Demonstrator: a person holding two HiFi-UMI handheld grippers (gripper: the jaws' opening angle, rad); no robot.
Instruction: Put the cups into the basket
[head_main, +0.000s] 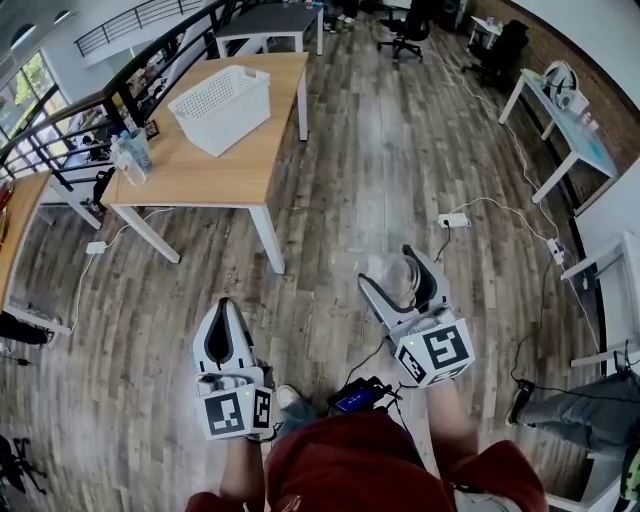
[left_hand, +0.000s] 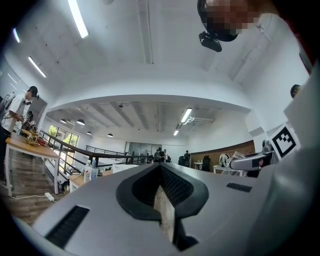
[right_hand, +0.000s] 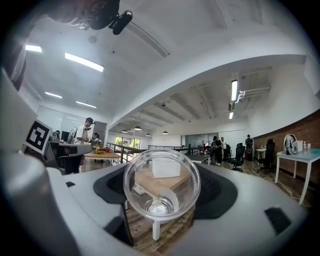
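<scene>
My right gripper (head_main: 402, 270) is shut on a clear plastic cup (head_main: 392, 277), held level above the wooden floor. In the right gripper view the cup (right_hand: 161, 186) lies between the dark pads with its mouth toward the camera. The left gripper (head_main: 224, 308) is shut, with nothing between its fingers; in its own view the pads (left_hand: 176, 190) meet along a thin seam. A white slatted basket (head_main: 222, 105) stands on a wooden table (head_main: 215, 175) some way ahead and to the left. The same basket (right_hand: 165, 168) shows small through the cup.
Water bottles (head_main: 132, 155) stand at the table's left end. A power strip (head_main: 453, 220) with cables lies on the floor ahead right. White desks (head_main: 572, 125) line the right wall, office chairs (head_main: 405, 30) stand far back, and a black railing (head_main: 75, 115) runs along the left.
</scene>
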